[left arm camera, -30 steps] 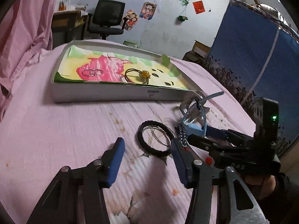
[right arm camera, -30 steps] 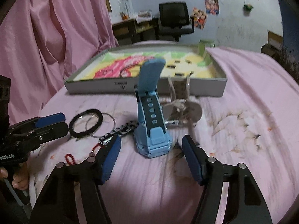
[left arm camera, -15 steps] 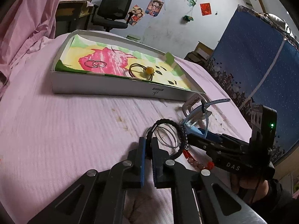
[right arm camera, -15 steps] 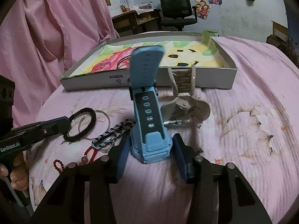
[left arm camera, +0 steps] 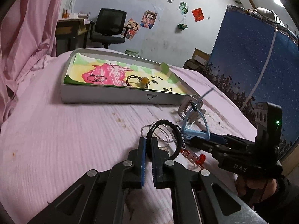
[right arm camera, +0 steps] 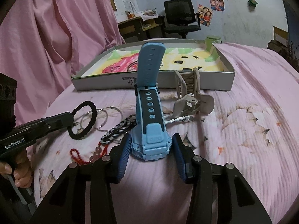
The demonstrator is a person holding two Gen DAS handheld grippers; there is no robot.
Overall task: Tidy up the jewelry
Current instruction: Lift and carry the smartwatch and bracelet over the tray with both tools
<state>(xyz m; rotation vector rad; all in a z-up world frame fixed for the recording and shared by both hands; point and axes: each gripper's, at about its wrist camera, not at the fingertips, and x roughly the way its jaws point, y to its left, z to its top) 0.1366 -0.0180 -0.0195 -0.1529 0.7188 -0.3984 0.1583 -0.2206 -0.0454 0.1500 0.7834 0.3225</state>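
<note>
Our left gripper (left arm camera: 146,147) has its jaws pinched together on the rim of the black hair tie (left arm camera: 164,139), which tilts up off the pink bedspread (left arm camera: 65,140) while thin silver bangles (left arm camera: 164,134) lie partly under it. Our right gripper (right arm camera: 151,145) is clamped on the body of the blue watch (right arm camera: 149,112), pads pressing its two sides, strap standing upright. Beside the watch lie a beige hair claw (right arm camera: 190,100), a black-and-white chain bracelet (right arm camera: 119,128) and a red bead string (right arm camera: 82,155). The open box (left arm camera: 112,95) sits farther back, already holding rings (left arm camera: 96,78) and a tie with an amber bead (left arm camera: 144,79). We judge the risks thus: the bangles may snag on the hair tie and be dragged along, and the watch, held low on its body, could tip or slip as it lifts.
</note>
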